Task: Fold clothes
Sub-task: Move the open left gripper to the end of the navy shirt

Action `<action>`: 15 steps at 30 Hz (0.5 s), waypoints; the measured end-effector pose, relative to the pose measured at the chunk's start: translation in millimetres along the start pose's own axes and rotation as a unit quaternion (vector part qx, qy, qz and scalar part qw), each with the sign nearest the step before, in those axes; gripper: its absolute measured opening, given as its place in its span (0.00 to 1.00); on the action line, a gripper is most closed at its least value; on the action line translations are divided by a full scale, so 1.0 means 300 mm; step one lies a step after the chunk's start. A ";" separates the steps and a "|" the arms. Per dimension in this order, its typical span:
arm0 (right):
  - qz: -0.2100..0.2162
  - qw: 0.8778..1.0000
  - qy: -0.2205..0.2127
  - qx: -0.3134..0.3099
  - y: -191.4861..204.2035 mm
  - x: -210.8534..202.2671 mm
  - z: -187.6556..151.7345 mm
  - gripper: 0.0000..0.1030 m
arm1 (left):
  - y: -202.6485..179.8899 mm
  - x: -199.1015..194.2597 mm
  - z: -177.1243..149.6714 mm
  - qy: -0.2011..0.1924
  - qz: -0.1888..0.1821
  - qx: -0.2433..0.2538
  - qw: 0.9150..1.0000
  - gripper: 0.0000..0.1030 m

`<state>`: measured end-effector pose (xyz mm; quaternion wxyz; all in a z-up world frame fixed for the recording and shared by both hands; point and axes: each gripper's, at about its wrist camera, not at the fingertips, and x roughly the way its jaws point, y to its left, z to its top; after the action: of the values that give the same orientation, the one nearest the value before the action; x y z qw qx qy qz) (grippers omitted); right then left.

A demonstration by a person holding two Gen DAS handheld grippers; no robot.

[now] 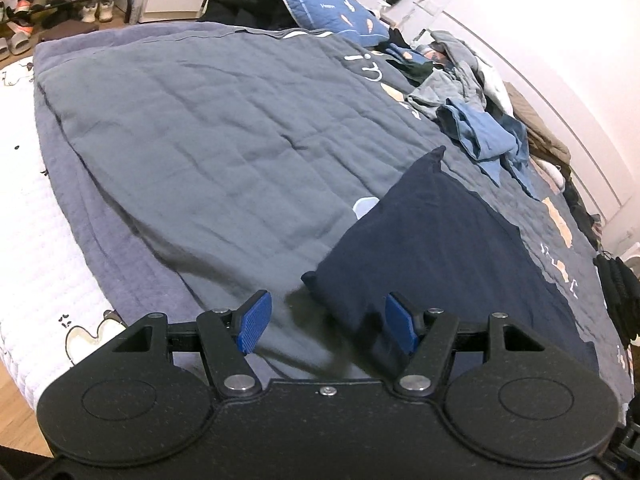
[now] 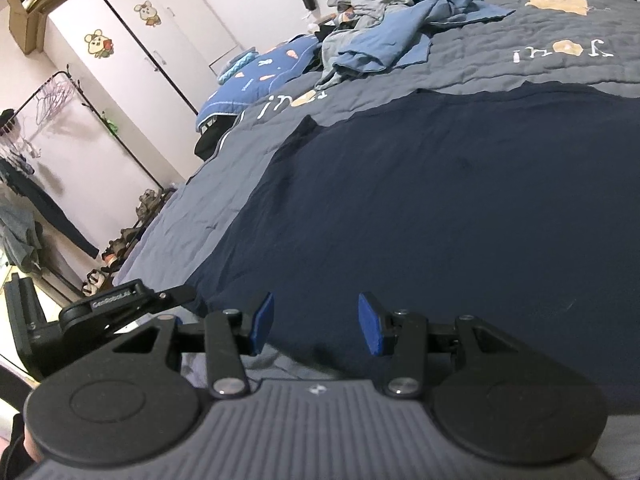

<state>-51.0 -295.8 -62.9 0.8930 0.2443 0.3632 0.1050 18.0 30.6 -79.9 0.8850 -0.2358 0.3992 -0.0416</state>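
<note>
A dark navy garment (image 1: pixel 432 248) lies flat on the grey-blue quilt (image 1: pixel 200 140) of a bed. My left gripper (image 1: pixel 328 326) hovers open over its near left corner, blue pads (image 1: pixel 256 320) apart, nothing between them. In the right wrist view the same navy garment (image 2: pixel 420 200) spreads wide across the quilt (image 2: pixel 520 68). My right gripper (image 2: pixel 316 322) stands open just above its near edge, pads (image 2: pixel 370 322) apart and bare. The left gripper's black body (image 2: pixel 120 304) shows at the left of that view.
A heap of blue and grey clothes (image 1: pixel 472 112) lies at the bed's far side, also seen as the pile (image 2: pixel 384 28). A blue patterned pillow (image 1: pixel 332 4) lies beyond. A shoe rack (image 1: pixel 60 8), a clothes rail (image 2: pixel 60 128) and white wardrobes (image 2: pixel 168 32) line the walls.
</note>
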 end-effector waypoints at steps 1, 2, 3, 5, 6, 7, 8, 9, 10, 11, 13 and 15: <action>0.001 1.000 0.000 -0.001 0.002 -0.001 -0.001 0.44 | -0.002 0.002 0.000 0.000 0.000 0.001 1.000 0.61; 0.002 1.000 -0.001 -0.001 0.002 -0.003 0.000 0.44 | -0.003 0.004 -0.001 -0.001 0.000 0.004 1.000 0.61; 0.003 1.000 -0.001 0.000 0.003 -0.004 0.000 0.44 | -0.006 0.005 -0.002 -0.002 0.001 0.006 1.000 0.61; 0.003 1.000 -0.004 0.002 0.005 -0.006 0.002 0.45 | -0.006 0.010 -0.003 -0.002 0.003 0.007 1.000 0.61; 0.004 1.000 -0.005 0.004 0.004 -0.007 0.003 0.45 | -0.006 0.013 -0.003 -0.001 0.003 0.007 1.000 0.61; 0.004 1.000 -0.006 0.005 0.003 -0.009 0.004 0.45 | -0.006 0.017 -0.002 -0.001 0.005 0.006 1.000 0.61; 0.004 1.000 -0.007 0.007 0.001 -0.009 0.005 0.45 | -0.006 0.020 -0.001 -0.001 0.006 0.005 1.000 0.61; 0.004 1.000 -0.007 0.007 0.000 -0.009 0.006 0.45 | -0.007 0.024 0.000 0.000 0.007 0.005 1.000 0.61; 0.004 1.000 -0.007 0.008 0.000 -0.008 0.006 0.45 | -0.008 0.028 0.001 0.000 0.008 0.005 1.000 0.61; 0.004 1.000 -0.006 0.008 -0.001 -0.007 0.006 0.45 | -0.010 0.032 0.002 0.001 0.008 0.004 1.000 0.61; 0.003 1.000 -0.006 0.008 -0.001 -0.006 0.005 0.45 | -0.014 0.037 0.003 0.002 0.006 0.005 1.000 0.61; 0.002 1.000 -0.005 0.008 0.000 -0.006 0.004 0.45 | -0.017 0.043 0.004 0.003 0.004 0.006 1.000 0.61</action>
<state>-51.4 -296.9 -61.3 0.8928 0.2526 0.3585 0.1027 28.1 23.2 -86.0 0.8854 -0.2287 0.4027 -0.0409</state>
